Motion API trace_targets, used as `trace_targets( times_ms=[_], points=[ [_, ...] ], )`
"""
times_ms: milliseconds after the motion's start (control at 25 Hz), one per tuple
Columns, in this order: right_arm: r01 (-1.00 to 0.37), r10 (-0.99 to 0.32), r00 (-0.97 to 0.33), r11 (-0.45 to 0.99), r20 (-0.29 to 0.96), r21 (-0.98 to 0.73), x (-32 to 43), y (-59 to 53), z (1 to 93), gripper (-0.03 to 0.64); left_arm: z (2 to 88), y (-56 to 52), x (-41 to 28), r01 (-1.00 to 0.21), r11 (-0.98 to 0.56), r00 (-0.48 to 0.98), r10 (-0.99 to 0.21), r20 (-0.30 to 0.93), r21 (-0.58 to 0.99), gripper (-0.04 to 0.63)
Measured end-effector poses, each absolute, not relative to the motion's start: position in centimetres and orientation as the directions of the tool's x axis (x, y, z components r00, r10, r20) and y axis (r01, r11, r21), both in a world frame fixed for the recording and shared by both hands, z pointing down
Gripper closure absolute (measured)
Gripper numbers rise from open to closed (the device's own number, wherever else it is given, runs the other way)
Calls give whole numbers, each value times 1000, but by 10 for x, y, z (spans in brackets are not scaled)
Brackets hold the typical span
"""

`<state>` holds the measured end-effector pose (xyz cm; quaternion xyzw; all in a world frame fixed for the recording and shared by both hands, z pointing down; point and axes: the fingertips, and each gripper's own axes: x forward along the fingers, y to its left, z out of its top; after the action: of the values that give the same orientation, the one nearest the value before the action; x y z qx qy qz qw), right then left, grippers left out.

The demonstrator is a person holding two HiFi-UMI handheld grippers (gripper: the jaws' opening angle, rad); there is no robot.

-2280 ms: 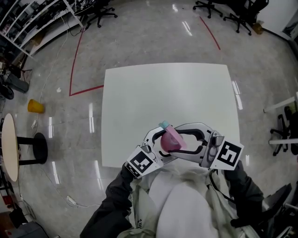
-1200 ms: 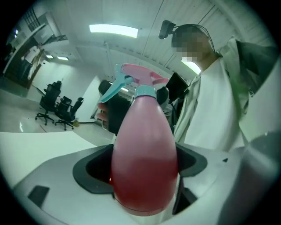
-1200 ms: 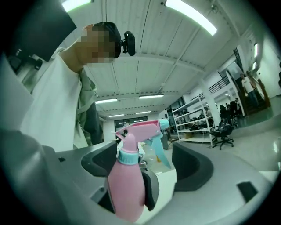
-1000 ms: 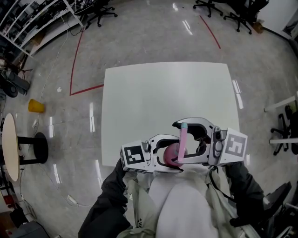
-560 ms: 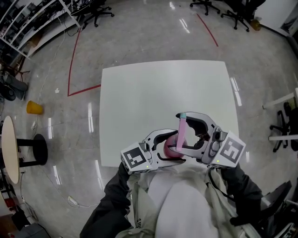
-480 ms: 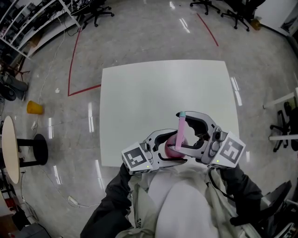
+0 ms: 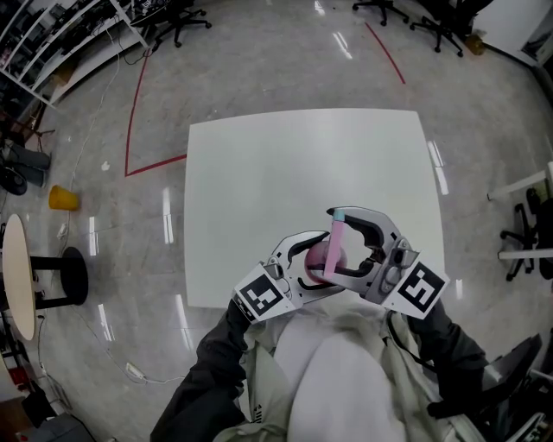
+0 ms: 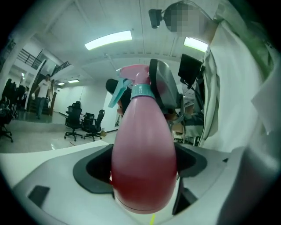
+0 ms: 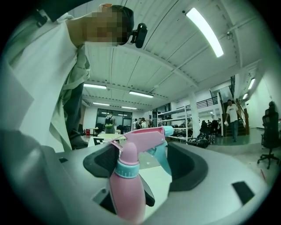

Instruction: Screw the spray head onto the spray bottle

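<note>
A pink spray bottle (image 8: 142, 162) stands upright between my left gripper's (image 8: 142, 170) pads, which press on its round body. Its pink spray head (image 9: 141, 135), with a teal collar (image 9: 127, 169) and a teal trigger, sits on the bottle's neck. My right gripper (image 9: 142, 163) reaches in from the right with its jaws drawn in around that head, the head's rear tip against one pad and the trigger by the other. In the head view the bottle (image 7: 318, 259) and spray head (image 7: 336, 240) hang over the white table's (image 7: 285, 164) near edge, between the left gripper (image 7: 309, 261) and the right gripper (image 7: 350, 246).
A yellow object (image 7: 65, 198) lies on the floor to the left, near a round side table (image 7: 17, 272) and a black stool (image 7: 76, 274). Red tape lines (image 7: 138, 112) mark the floor. Office chairs (image 7: 181, 22) stand at the far end of the room.
Both grippers have turned a little, so their marker cubes now sit tilted. The bottle and spray head stay between them, shifted slightly away from me over the table's near edge.
</note>
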<state>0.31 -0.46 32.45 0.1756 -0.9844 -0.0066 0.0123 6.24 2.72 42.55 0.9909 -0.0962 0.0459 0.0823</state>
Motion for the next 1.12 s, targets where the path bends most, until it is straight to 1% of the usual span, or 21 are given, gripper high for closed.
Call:
trace_targets(
  times_ms=[80,240,360,440,560,720,920,1120],
  points=[
    [-361,-362,-931,932,39,31,0,-6,335,281,437,23,61,-234,-967,966,-218,141,106,167],
    [-448,-450,-890,893,70,33,6,-18,362,281,458,5,60,-372,-928,916,-362,171,29,167],
    [-503,-506,-856,862,106,63,16,-23,383,281,477,-17,57,-499,-866,851,-493,180,-16,167],
    [-539,-542,-832,840,122,53,23,-30,396,281,494,-36,54,-585,-809,790,-583,191,-52,167],
    [-585,-580,-802,811,139,7,37,-39,414,281,516,-66,52,-666,-742,717,-664,210,-72,167],
    [-631,-621,-767,776,165,-11,56,-45,438,281,538,-99,58,-694,-717,691,-686,226,-55,167],
    [-672,-652,-730,739,207,-43,63,-46,458,281,576,-118,58,-703,-709,665,-684,299,-56,167],
    [-689,-664,-712,723,227,-48,74,-44,472,281,582,-112,67,-697,-715,673,-678,296,-52,167]
  ],
)
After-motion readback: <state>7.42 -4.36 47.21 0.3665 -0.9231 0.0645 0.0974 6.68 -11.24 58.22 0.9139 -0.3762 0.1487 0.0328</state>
